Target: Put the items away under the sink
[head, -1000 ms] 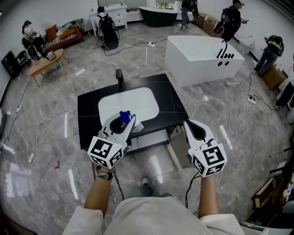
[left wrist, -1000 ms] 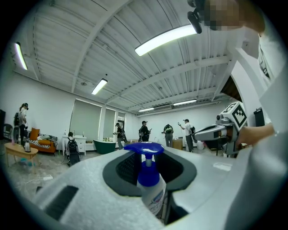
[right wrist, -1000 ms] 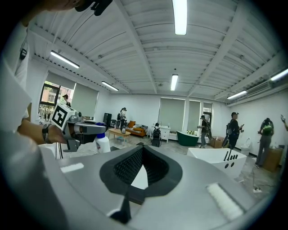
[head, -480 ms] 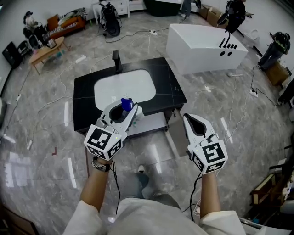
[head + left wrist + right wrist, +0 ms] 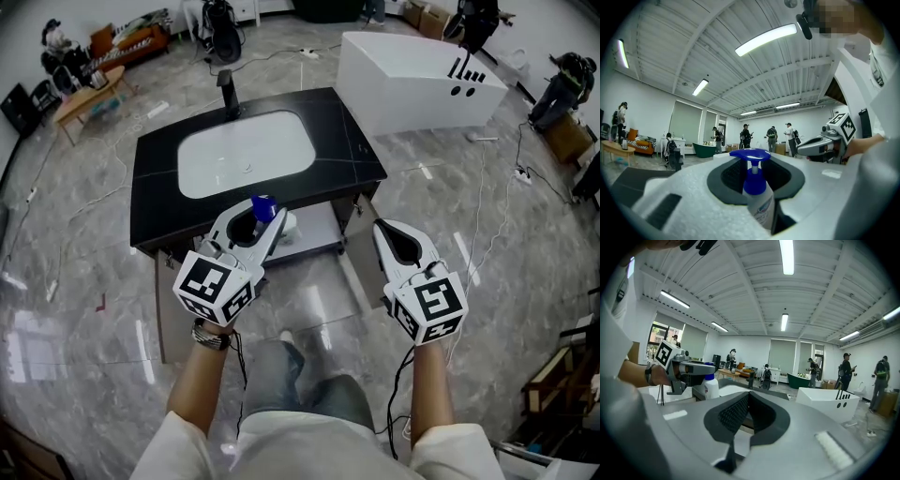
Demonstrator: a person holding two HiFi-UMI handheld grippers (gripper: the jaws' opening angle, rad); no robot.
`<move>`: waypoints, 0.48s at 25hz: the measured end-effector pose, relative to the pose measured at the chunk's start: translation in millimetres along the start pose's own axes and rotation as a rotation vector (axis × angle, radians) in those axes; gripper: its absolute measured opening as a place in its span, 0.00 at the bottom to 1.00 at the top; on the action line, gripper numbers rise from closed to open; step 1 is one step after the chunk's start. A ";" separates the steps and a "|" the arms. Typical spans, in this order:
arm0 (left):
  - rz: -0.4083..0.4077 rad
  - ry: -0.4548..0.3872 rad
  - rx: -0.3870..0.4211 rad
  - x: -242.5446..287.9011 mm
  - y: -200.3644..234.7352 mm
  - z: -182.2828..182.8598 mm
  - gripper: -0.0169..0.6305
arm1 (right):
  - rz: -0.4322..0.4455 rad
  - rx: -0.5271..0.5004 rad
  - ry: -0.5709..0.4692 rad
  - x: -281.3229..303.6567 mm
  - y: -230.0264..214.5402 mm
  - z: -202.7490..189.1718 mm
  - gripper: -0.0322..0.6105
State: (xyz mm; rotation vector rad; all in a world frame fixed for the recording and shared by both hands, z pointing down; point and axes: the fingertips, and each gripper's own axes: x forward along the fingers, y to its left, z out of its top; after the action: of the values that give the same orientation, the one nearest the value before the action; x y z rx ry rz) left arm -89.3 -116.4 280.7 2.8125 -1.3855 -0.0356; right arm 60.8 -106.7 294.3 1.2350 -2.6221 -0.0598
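Observation:
My left gripper is shut on a white pump bottle with a blue pump head. I hold it upright in front of the black sink vanity, just above the open cabinet shelf. In the left gripper view the bottle stands between the jaws, its pump rising above them. My right gripper hangs to the right of the cabinet, shut with nothing in it. The right gripper view shows its pads meeting at the tip, and the bottle off to the left.
The vanity has a white basin and a black faucet. Its two cabinet doors stand open, one at the left and one at the right. A white bathtub stands behind, with cables on the marble floor.
The vanity has come closer and lower in the head view. Both grippers now sit nearer its open front, and the bottle stays held in the left one.

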 end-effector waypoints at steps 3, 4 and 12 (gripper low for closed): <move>0.003 0.011 -0.009 -1.1 0.6 -36.1 0.17 | 0.008 -0.007 0.001 8.5 4.3 -31.3 0.06; 0.008 0.016 -0.002 -2.1 -1.1 -56.0 0.17 | 0.007 -0.011 -0.001 10.8 5.8 -49.2 0.06; 0.017 0.046 0.035 -3.1 8.8 -223.9 0.17 | 0.018 -0.007 -0.017 48.8 20.5 -201.1 0.06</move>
State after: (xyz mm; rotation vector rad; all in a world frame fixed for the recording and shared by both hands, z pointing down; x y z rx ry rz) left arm -93.0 -120.3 504.8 2.8105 -1.4135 0.0533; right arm 62.6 -117.7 502.0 1.2144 -2.6447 -0.0764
